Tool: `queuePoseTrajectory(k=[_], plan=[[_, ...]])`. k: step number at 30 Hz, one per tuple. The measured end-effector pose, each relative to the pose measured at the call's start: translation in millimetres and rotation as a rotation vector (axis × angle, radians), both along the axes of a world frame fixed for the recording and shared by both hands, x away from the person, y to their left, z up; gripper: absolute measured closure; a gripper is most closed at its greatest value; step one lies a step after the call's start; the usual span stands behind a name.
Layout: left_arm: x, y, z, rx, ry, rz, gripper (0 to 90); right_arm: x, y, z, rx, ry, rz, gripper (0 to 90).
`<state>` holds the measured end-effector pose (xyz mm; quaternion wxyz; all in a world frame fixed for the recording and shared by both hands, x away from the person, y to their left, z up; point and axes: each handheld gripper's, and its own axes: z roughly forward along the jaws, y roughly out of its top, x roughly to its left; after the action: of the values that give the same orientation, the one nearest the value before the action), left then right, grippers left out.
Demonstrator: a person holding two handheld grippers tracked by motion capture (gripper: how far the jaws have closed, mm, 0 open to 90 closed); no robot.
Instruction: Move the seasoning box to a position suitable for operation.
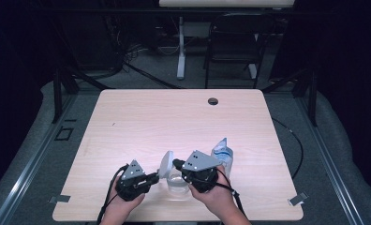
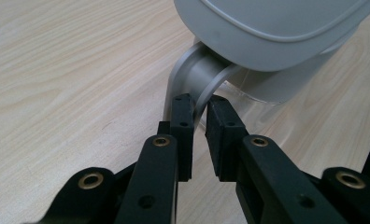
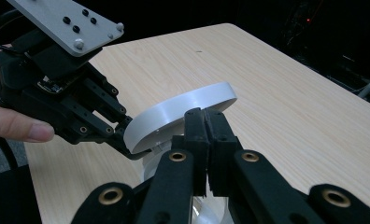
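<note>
A clear round container (image 1: 176, 185) stands near the table's front edge, its pale grey lid (image 1: 166, 163) swung up on edge. In the left gripper view the lid (image 2: 276, 28) looms above and its curved hinge strap (image 2: 192, 74) runs down between the pads. My left gripper (image 2: 199, 116) is shut on that strap, and it comes in from the container's left (image 1: 156, 177). My right gripper (image 3: 205, 126) is shut with its pads together just in front of the lid's rim (image 3: 183, 109), above the container (image 3: 204, 210). I cannot tell whether it pinches anything.
A clear plastic bottle with a blue label (image 1: 222, 157) stands just right of my right gripper (image 1: 177, 164). The wooden table (image 1: 174, 122) has a cable hole (image 1: 213, 101) at its far side. A chair and a desk leg stand beyond it.
</note>
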<state>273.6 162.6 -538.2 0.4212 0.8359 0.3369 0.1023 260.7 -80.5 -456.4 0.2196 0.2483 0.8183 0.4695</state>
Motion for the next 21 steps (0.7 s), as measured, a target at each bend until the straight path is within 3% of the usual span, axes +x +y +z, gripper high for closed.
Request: queuePoseTrajectory(k=[5, 11, 21], plan=[[0.2, 1.3, -0.1, -0.006, -0.007, 0.004, 80.5, 0.0, 3.9, 1.5, 0.004, -0.005, 0.010, 88.8], [3.3, 10.2, 0.7, -0.006, 0.041, 0.000, 73.7, 0.3, 7.8, 2.7, -0.005, -0.007, 0.020, 88.7], [6.0, 30.9, 5.4, -0.035, 0.025, 0.053, 70.4, 2.0, 12.8, 3.7, 0.001, -0.009, 0.024, 88.5]])
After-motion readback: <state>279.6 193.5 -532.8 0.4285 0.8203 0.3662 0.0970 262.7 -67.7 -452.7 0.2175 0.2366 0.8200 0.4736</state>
